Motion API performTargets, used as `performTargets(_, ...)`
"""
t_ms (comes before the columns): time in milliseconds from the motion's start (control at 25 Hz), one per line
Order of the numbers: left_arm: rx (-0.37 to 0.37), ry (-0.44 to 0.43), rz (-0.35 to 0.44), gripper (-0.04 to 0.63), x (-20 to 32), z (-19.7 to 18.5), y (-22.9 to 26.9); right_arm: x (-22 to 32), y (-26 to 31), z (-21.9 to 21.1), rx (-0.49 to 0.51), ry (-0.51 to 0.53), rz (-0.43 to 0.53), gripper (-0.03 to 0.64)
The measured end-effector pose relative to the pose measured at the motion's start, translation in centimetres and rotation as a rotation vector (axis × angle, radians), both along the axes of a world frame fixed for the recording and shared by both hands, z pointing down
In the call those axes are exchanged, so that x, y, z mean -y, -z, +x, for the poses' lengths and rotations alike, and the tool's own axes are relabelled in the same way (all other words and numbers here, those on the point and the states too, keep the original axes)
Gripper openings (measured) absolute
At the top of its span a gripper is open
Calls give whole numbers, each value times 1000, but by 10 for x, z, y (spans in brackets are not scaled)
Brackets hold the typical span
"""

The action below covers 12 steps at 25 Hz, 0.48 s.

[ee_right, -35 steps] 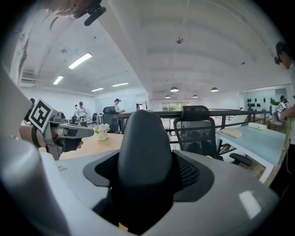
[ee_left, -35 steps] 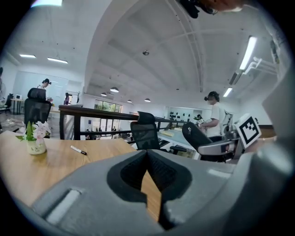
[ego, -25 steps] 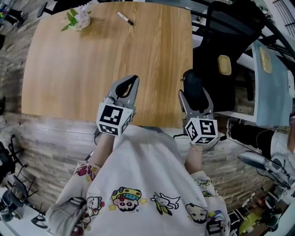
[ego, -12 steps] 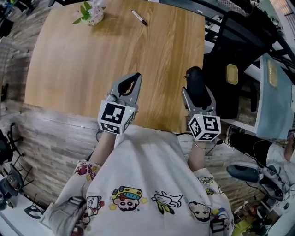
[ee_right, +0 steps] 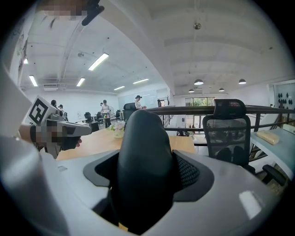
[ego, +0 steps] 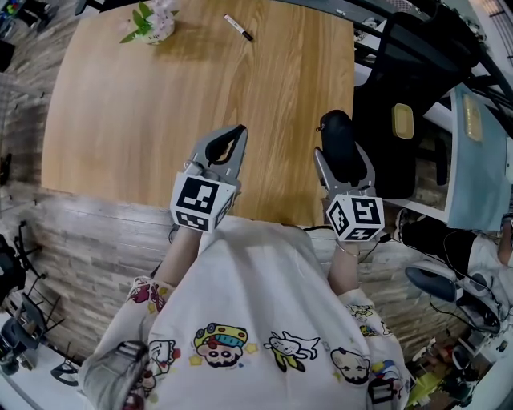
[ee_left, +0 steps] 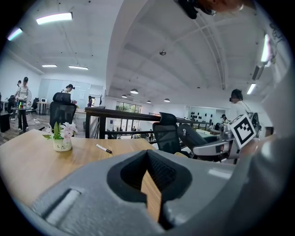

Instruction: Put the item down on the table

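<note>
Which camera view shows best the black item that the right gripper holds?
The right gripper view: the black item fills its middle, pressed between the fingers of the right gripper. The head view shows it small, from above, near the right edge of the table. The left gripper view does not show it clearly.

Table [ego: 144, 120] lies ahead of the person. Flower pot [ego: 152, 22] on its far left part, marker [ego: 238, 28] just right of the pot, near the far edge. Left gripper [ego: 232, 132] over the near edge; right gripper [ego: 341, 156] well to its right at the near right corner, item [ego: 338, 144] between its jaws. Chair [ego: 409, 80] right of the table.
</note>
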<state>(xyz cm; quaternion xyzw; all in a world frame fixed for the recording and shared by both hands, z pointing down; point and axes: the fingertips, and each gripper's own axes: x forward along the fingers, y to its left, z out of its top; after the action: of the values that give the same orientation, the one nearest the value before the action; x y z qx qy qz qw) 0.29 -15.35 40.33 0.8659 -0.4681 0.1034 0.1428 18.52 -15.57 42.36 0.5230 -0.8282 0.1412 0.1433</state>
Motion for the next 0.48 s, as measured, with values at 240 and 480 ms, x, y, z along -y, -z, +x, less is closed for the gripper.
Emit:
performTargets(240, -4, -10, -14, -2, -4, 1, -4, -4, -3, -6, -14, 12, -8, 353)
performTargets(480, -5, -19, -36, -2, -7, 3, -16, -8, -19, -10, -42, 25, -31, 353)
